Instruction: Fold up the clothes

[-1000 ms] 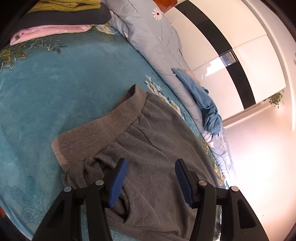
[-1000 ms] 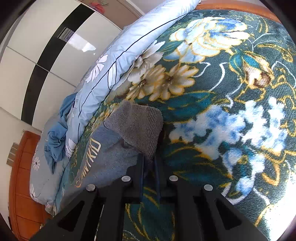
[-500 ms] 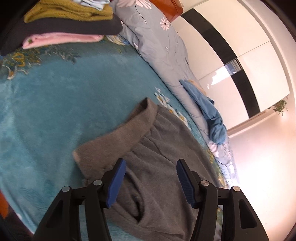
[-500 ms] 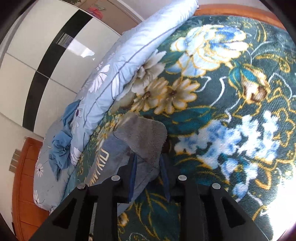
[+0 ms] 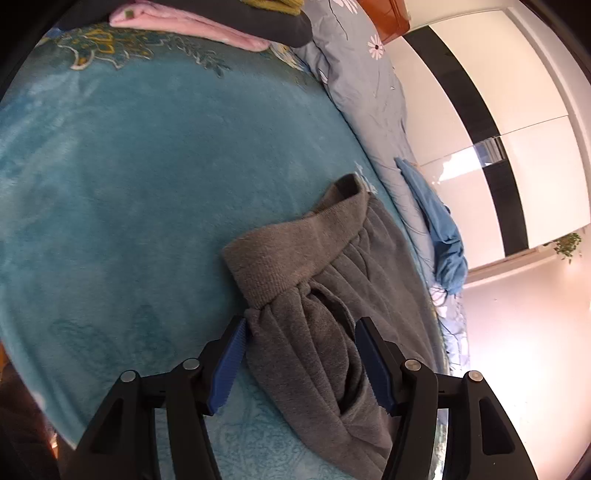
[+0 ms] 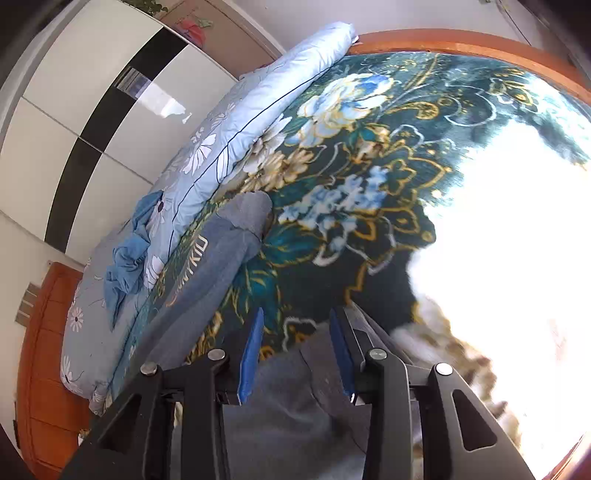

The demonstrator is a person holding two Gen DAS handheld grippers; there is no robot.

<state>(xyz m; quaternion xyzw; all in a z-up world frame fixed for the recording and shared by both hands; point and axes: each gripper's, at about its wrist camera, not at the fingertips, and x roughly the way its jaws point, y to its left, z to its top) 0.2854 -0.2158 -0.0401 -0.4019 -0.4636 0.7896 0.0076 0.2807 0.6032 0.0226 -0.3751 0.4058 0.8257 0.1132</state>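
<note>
Grey sweatpants (image 5: 332,295) lie bunched on the teal floral blanket (image 5: 129,184), their ribbed waistband (image 5: 291,247) folded over toward the camera. My left gripper (image 5: 301,332) is open, its blue pads either side of the bunched cloth below the waistband. In the right wrist view a trouser leg (image 6: 207,269) with gold lettering stretches away, ending in a ribbed cuff (image 6: 247,214). My right gripper (image 6: 295,334) is open above the blanket (image 6: 351,184), apart from the cuff. A grey piece of cloth (image 6: 295,406) shows under its fingers.
A stack of folded clothes (image 5: 207,26), pink at the bottom, sits at the blanket's far end. A light floral duvet (image 6: 229,136) runs along the far side with a crumpled blue garment (image 6: 129,254) on it. Wardrobe doors stand behind. Sun glare whites out the right side.
The right gripper has opened, let go of the cuff and drawn back from it. The left gripper has moved nearer the waistband, and the pants are more bunched.
</note>
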